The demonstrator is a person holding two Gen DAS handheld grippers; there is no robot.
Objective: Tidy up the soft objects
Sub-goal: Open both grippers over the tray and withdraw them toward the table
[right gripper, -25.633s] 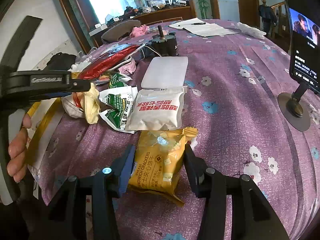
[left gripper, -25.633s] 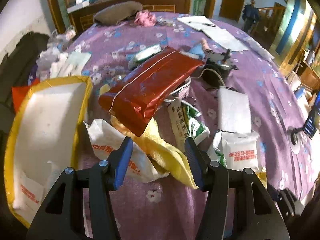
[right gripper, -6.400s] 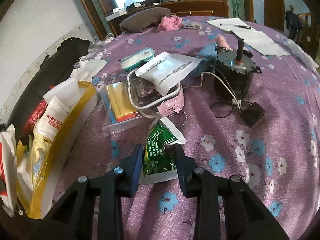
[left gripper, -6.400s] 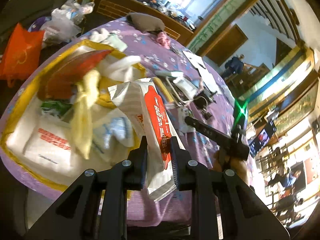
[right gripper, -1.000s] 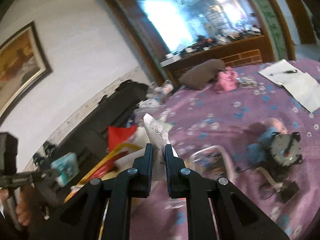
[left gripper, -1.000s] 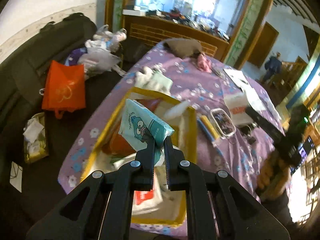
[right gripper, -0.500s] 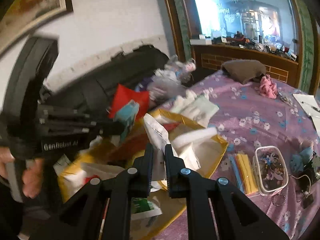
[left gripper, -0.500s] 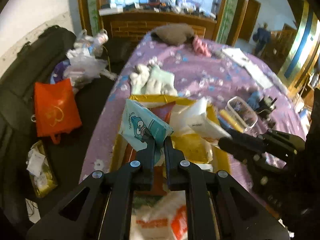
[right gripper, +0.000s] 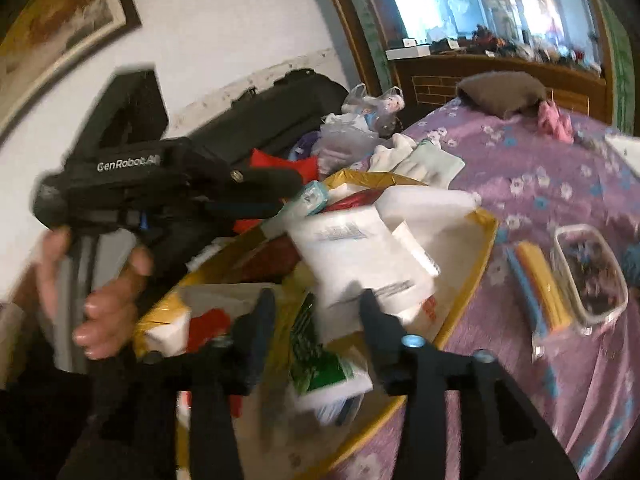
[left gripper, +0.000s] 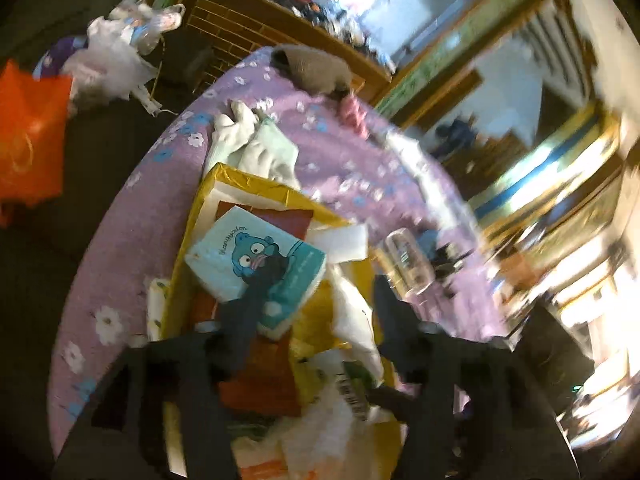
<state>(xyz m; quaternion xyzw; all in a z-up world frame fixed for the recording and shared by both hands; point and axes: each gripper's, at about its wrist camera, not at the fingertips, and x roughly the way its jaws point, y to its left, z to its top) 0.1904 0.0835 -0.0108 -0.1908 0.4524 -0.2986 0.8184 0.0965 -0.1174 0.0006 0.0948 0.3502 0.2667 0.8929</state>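
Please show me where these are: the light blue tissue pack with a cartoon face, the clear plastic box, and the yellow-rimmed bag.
Light blue tissue pack with a cartoon face (left gripper: 256,256), left wrist view, printed front.
Clear plastic box (right gripper: 590,274), right wrist view, its top.
Yellow-rimmed bag (right gripper: 478,264), right wrist view, right rim.

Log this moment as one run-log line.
left gripper: open over yellow bag | tissue pack: in bag | right gripper: open | white packet: over bag
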